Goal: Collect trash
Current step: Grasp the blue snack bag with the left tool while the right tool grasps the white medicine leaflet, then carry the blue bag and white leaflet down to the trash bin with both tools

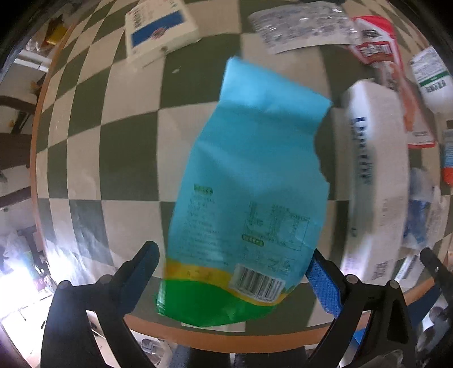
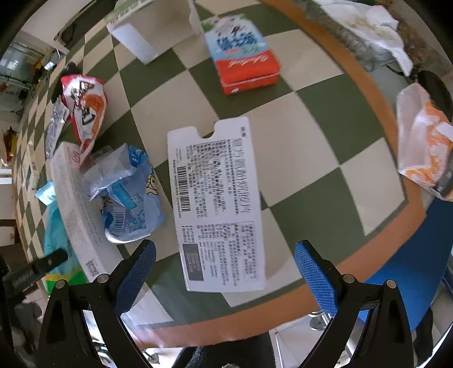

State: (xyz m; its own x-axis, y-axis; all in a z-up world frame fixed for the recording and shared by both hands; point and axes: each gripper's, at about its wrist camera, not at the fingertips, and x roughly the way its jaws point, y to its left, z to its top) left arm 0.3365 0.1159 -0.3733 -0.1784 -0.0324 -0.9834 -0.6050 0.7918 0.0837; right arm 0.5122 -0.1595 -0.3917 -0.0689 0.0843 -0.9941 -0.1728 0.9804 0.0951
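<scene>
A turquoise snack bag [image 1: 249, 175] with a green and yellow bottom lies on the green-and-cream checkered table [image 1: 127, 147]. My left gripper [image 1: 233, 254] is open, one finger on each side of the bag's lower end. In the right wrist view a flat white printed card [image 2: 218, 203] lies on the table [image 2: 325, 99]. My right gripper [image 2: 225, 246] is open over the card's near end, fingers apart on either side. The turquoise bag [image 2: 56, 226] also shows at that view's left edge.
Around the bag lie a long white box [image 1: 373, 169], a white-and-blue box [image 1: 161, 28], a clear wrapper [image 1: 300, 25] and a red wrapper [image 1: 376, 42]. Near the card lie a crumpled blue wrapper [image 2: 127, 192], a red snack bag [image 2: 85, 107] and a red-blue carton [image 2: 243, 53]. An orange-white bag [image 2: 424, 141] hangs past the table's right rim.
</scene>
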